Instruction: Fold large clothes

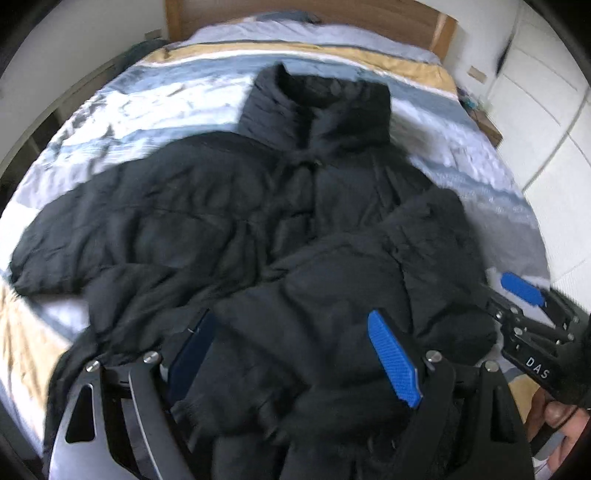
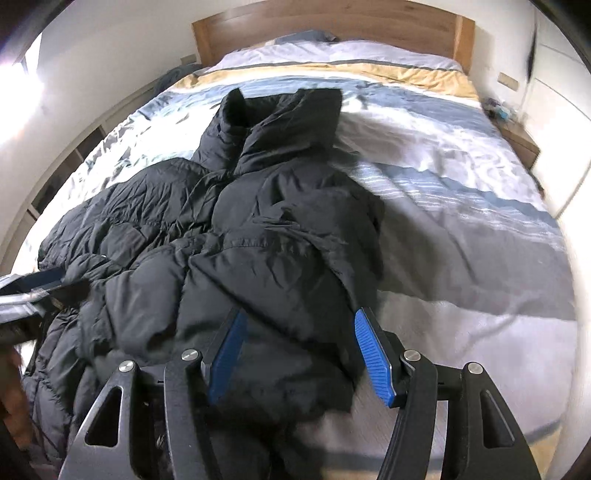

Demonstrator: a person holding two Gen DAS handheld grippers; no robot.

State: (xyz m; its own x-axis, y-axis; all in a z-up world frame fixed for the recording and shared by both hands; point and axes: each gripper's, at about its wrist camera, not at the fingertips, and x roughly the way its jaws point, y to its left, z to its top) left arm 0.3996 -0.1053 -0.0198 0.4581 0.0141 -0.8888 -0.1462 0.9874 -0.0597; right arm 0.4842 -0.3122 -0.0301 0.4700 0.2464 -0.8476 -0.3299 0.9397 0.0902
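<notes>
You see a black puffer jacket of matt, quilted, creased cloth. The bedspread beneath it is smooth cloth with a slight sheen. The headboard is smooth wood. Your gripper pads are ribbed blue plastic on matt black arms with bright metal pins.

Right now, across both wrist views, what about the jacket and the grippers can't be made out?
- Black jacket: its near hem is cut off by the bottom edge in both views.
- Left gripper: left wrist view; one pad is sunk in dark folds, so contact is unclear.
- Right gripper: right wrist view; whether its pads pinch fabric is hidden.
</notes>
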